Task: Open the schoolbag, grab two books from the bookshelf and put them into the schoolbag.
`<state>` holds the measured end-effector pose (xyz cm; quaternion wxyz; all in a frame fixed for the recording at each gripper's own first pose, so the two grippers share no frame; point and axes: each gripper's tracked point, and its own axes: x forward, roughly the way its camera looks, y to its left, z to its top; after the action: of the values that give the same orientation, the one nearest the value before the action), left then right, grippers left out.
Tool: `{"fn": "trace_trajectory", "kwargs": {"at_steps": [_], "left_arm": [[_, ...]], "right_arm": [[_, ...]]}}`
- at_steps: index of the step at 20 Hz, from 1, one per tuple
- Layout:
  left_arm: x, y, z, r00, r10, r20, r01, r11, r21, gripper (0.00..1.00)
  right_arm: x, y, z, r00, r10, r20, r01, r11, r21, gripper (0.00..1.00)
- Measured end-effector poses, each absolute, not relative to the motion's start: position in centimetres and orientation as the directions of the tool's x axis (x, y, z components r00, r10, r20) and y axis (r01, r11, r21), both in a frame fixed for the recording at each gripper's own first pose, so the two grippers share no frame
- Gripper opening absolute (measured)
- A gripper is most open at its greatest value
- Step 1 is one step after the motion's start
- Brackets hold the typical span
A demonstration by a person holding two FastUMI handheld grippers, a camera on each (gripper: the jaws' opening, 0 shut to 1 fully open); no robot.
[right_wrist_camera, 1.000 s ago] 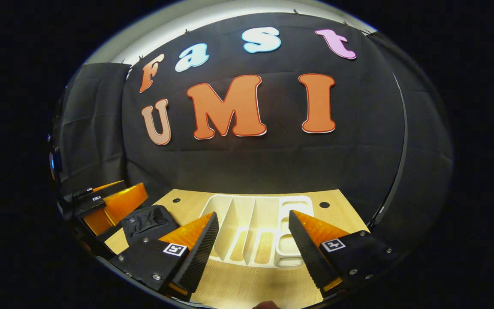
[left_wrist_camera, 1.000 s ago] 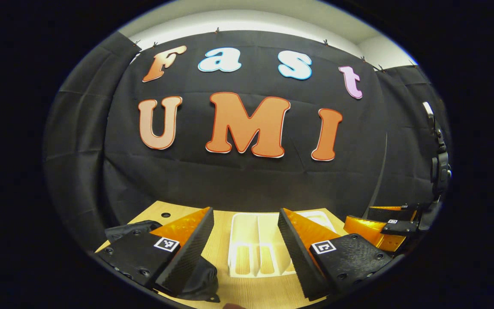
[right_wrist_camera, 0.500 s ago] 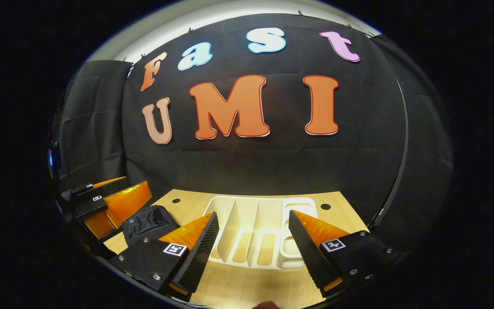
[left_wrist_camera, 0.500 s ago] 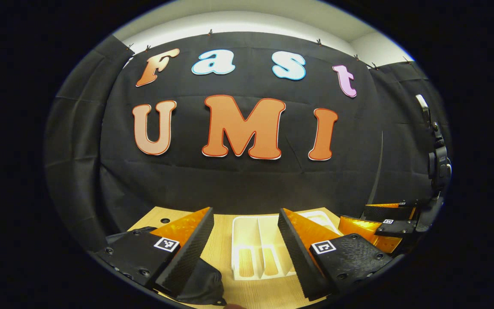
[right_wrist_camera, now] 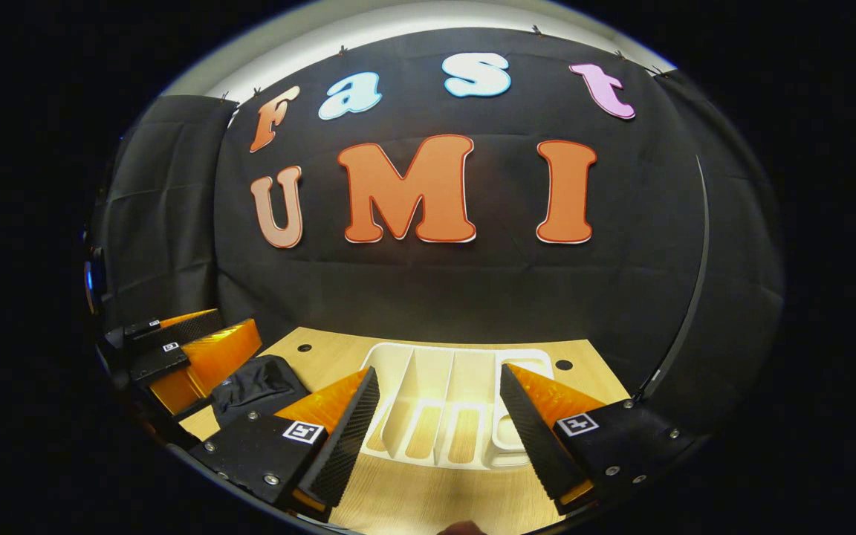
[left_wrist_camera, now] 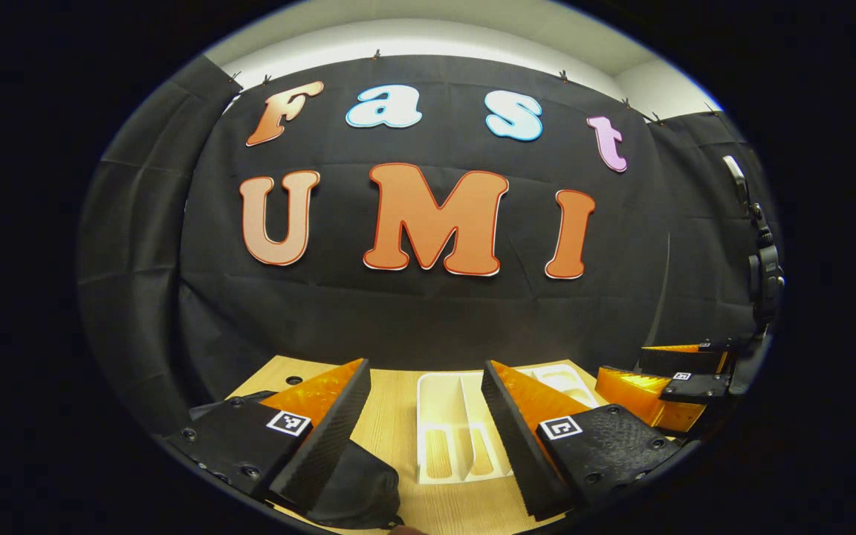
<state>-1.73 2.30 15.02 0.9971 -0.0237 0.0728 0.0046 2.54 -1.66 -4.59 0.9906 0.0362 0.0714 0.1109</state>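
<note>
The left gripper [left_wrist_camera: 426, 423], fingers spread apart and holding nothing, hangs nearest the schoolbag [left_wrist_camera: 357, 483] — a dark soft heap on the table [left_wrist_camera: 391, 416], low and just beside its left finger. The right gripper [right_wrist_camera: 439, 427], also spread and empty, faces the white bookshelf [right_wrist_camera: 435, 401] beyond (no books visible), the bag off to its left.

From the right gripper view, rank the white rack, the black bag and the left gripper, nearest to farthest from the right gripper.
Measured from the right gripper:
1. White rack, on the table straight ahead between its fingers.
2. Black bag, on the table to the left, just beyond its left finger.
3. Left gripper, farther left, past the bag at the table's edge.
</note>
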Motion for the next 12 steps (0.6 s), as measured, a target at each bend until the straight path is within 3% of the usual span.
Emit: {"fn": "trace_trajectory", "kwargs": {"at_steps": [12], "left_arm": [[-1.8,4.0,15.3,0.991,0.001,-0.134,-0.004,1.0,-0.021,0.96]], "right_arm": [[2.3,-0.5,-4.1,0.975,0.187,-0.122,-0.179,0.981,0.079,0.98]]}}
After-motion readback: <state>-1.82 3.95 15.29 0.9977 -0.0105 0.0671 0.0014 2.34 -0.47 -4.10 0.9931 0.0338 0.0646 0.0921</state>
